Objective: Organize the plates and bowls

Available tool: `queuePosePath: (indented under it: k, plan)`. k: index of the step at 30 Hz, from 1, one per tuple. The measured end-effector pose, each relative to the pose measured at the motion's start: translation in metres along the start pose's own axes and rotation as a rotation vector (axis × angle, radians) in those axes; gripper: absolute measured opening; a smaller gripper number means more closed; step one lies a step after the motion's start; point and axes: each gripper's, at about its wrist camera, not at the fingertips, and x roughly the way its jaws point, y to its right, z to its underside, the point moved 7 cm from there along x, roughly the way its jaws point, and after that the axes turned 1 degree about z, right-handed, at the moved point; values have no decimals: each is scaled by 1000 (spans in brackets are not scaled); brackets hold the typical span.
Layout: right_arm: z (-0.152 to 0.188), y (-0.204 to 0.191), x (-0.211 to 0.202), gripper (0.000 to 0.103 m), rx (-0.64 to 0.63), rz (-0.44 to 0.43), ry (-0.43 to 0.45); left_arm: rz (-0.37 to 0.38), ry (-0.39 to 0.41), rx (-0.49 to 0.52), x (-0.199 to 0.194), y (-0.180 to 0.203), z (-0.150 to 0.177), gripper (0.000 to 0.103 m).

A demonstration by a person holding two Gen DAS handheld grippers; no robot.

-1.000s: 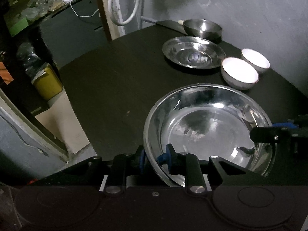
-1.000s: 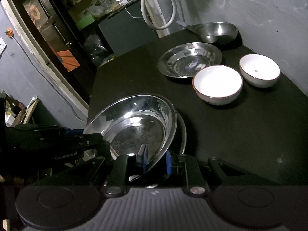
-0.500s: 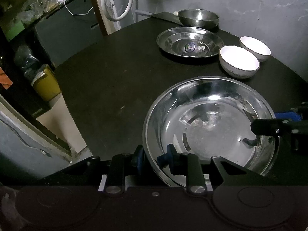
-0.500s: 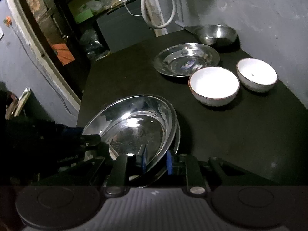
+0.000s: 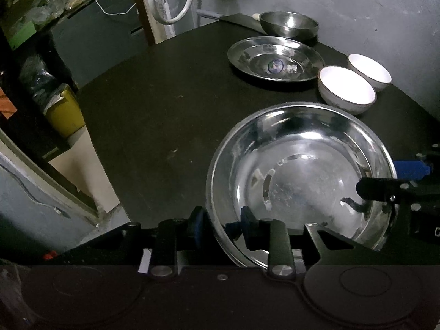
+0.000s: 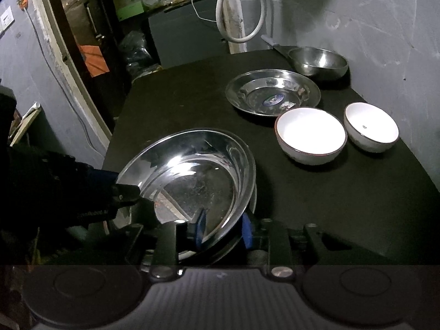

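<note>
Between the blue pads of our left gripper (image 5: 221, 224) sits the near rim of a large steel plate (image 5: 299, 181), one finger outside the rim and one inside the dish, so we are clenched on it. Our right gripper (image 6: 222, 229) clasps the same plate (image 6: 192, 181) at the opposite rim, its blue pads either side of the metal edge; from that side the plate looks tilted, its far edge higher than the edge at our fingers. A second rim shows just under the plate on the right side, though we cannot tell whether it is a separate plate.

Ahead of both tools, on the black table (image 5: 154, 115), lies a smaller steel plate (image 5: 276, 62) with a blue sticker at its centre, flat on the surface. Beyond it, close to the grey wall (image 5: 343, 5), stands a steel bowl (image 5: 288, 24). To the right of the smaller plate, two white bowls sit side by side and close together: the nearer white bowl (image 6: 310, 134) just past the large plate's far edge, the farther white bowl (image 6: 371, 126) beside it toward the wall. Off to our left, below the table's edge, stands a yellow container (image 5: 64, 112). A white hose (image 6: 242, 8) loops on a post behind the table.
</note>
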Motion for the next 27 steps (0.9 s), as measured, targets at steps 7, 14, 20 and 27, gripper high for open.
queuePosePath:
  k: [7, 14, 20, 27]
  plan:
    - [4, 6, 4, 46, 6, 9, -22, -6, 24, -25, -1, -7, -10, 58]
    - [-13, 23, -4, 75, 19, 33, 59, -16, 163, -64, -5, -16, -41, 102]
    - [-67, 51, 1, 93, -47, 85, 182, 7, 312, -75, 13, -18, -99, 102]
    - [-116, 88, 36, 101, -127, 196, 207, -4, 326, -124, 56, -17, -153, 102]
